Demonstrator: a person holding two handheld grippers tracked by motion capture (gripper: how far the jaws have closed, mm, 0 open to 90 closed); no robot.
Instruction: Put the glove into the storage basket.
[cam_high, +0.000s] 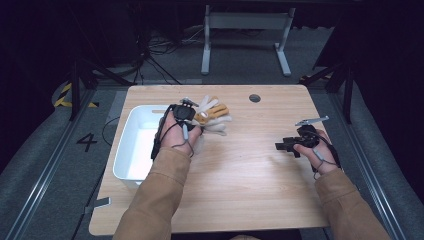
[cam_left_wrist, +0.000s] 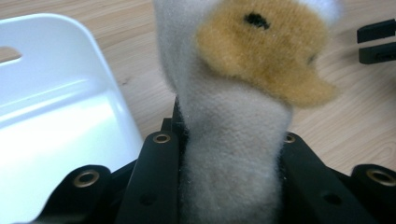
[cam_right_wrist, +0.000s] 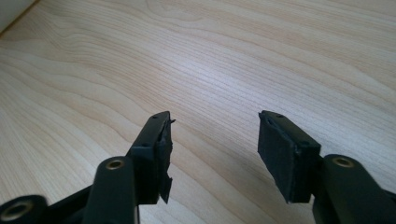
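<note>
Left gripper view has the plush toy (cam_left_wrist: 233, 116) standing up out of the left gripper (cam_left_wrist: 229, 154), whose jaws are pinched onto a cream limb or body section, with a tan patch bearing a small black mark above the pinch. From the high view the same toy (cam_high: 212, 117) sprawls just ahead of that gripper (cam_high: 184, 112), cream and tan limbs fanned over the worktop (cam_high: 240, 185); whether it is lifted clear or partly resting I cannot tell.

Soft pile is the main risk: the jaws hold only a fold of fabric (not a firm core), so the toy could slide out under its own weight if swung quickly. Its loose limbs hang beyond the jaws, and if the white tub (cam_high: 134, 145) immediately to the gripper's left is the destination, as I'd guess, a trailing limb could catch on the near rim and drag the tub or leave the toy draped over the edge.

Well off to the right, the right gripper (cam_high: 286, 146) hovers low over bare wood with jaws spread and nothing between them (cam_right_wrist: 215, 149). It is too far away to steady the tub if that shifts.
</note>
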